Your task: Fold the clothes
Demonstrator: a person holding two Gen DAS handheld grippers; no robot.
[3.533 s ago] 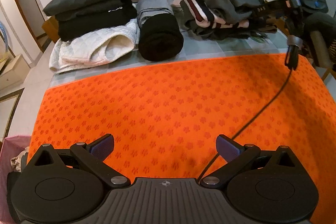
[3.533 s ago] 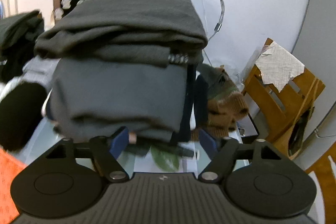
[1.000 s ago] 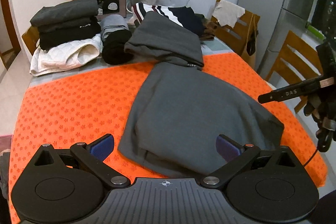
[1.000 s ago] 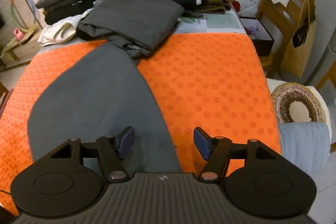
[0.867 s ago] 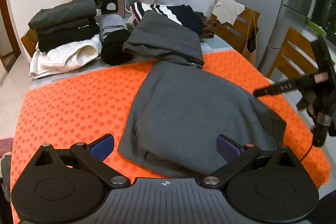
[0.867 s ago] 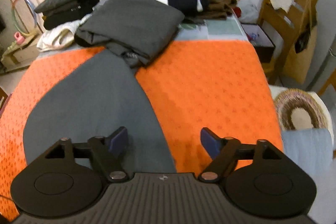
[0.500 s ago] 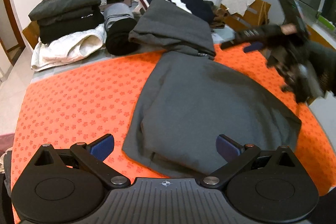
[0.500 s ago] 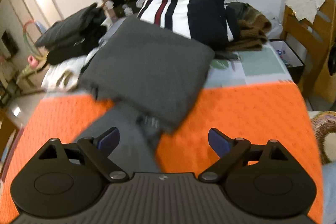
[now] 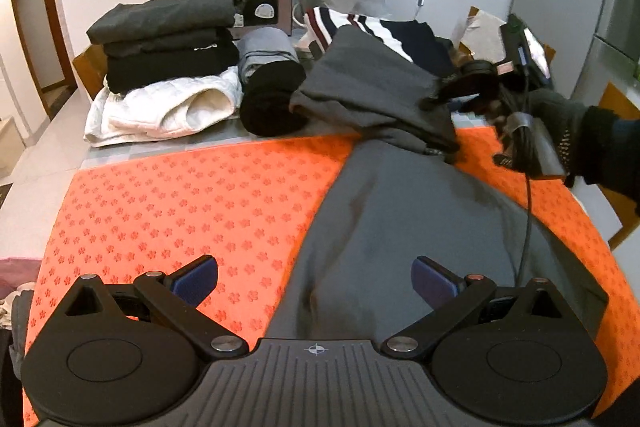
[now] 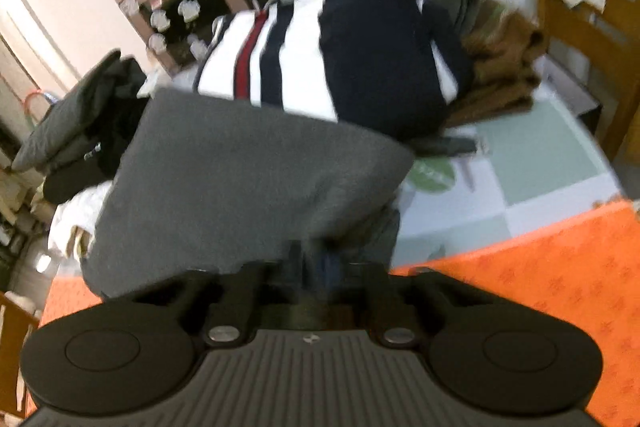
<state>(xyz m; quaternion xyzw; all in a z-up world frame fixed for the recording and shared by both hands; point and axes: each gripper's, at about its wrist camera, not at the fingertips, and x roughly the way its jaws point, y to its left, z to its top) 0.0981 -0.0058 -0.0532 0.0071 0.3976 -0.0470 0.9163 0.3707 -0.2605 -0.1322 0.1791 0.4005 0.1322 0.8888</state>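
Observation:
A grey garment (image 9: 400, 227) lies spread on the orange mat (image 9: 180, 195). A darker grey folded garment (image 9: 372, 87) rests on its far end, half on the stack behind. My left gripper (image 9: 314, 275) hovers open over the near part of the spread garment, with nothing between its fingers. Held by a gloved hand (image 9: 560, 123), my right gripper (image 9: 436, 99) is at the right edge of the folded dark garment. In the blurred right wrist view its jaws (image 10: 316, 259) are closing, nearly together, with the hem of that dark garment (image 10: 240, 179) between the pads.
At the back left, folded dark clothes (image 9: 160, 39) sit on a white quilted piece, next to a black and grey roll (image 9: 272, 95). A striped sweater (image 10: 320, 55) and a brown garment (image 10: 500, 67) lie behind. A wooden chair (image 10: 592, 7) stands to the right.
My right gripper swept from the near right side of the mat up to the dark folded garment, and its jaws came together there. The left gripper edged forward over the spread garment.

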